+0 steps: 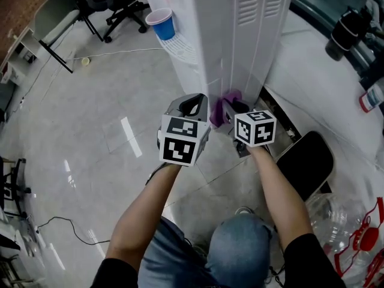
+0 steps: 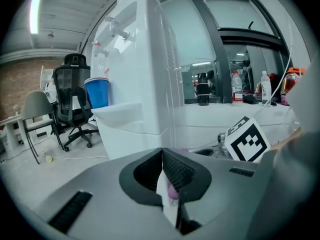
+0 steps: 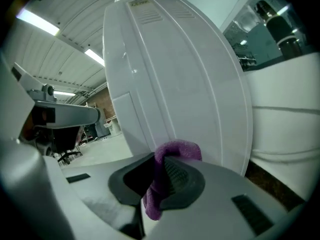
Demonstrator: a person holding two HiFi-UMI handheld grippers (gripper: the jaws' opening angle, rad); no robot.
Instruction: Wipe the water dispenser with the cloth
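The purple cloth (image 3: 171, 158) is clamped between the jaws of the right gripper (image 1: 230, 109), its folded top pressed against the lower side panel of the white water dispenser (image 1: 240, 35). The left gripper (image 1: 194, 105) hangs just beside the right one, close to the dispenser's corner. Its jaws are together at the tips, and only a sliver of purple shows in the slit below them. A blue cup (image 1: 162, 24) stands on the dispenser's drip tray. A black office chair (image 2: 75, 101) sits on the pale floor (image 1: 90, 113) beyond, and bottles (image 2: 238, 86) line a white counter (image 2: 220, 115) behind the dispenser.
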